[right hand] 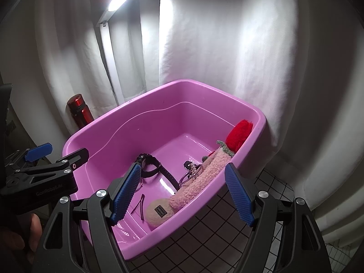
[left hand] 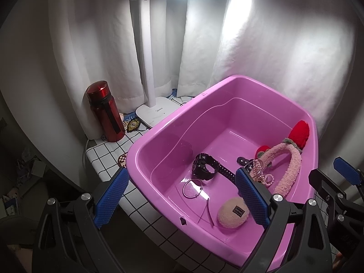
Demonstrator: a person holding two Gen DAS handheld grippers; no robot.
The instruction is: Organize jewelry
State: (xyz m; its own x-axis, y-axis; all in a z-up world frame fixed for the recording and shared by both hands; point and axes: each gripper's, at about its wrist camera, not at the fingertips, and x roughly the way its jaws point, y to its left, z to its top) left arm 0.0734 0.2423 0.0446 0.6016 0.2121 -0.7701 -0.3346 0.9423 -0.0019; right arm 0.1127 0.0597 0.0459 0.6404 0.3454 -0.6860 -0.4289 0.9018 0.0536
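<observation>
A pink plastic tub (left hand: 159, 136) (right hand: 109, 132) stands on the checked table. In it lie a black watch (left hand: 206, 166) (right hand: 151, 167), a thin silver bangle (left hand: 193, 188), a thin hair pin (left hand: 206, 213) (right hand: 141, 207), a pearl bracelet (left hand: 261, 173) (right hand: 193, 170), a round cream plush clip (left hand: 233, 212) (right hand: 159, 211) and a fluffy pink headband with red strawberries (left hand: 293, 166) (right hand: 204, 177). My left gripper (left hand: 182, 202) is open and empty above the tub's near left corner. My right gripper (right hand: 182, 193) is open and empty above the tub's near right rim.
A red bottle (left hand: 105, 111) (right hand: 79, 110) and a white desk lamp (left hand: 150, 111) stand behind the tub at the left. White curtain hangs behind. The table's left edge (left hand: 91, 159) drops off. The right gripper shows at the left wrist view's right edge (left hand: 345, 170).
</observation>
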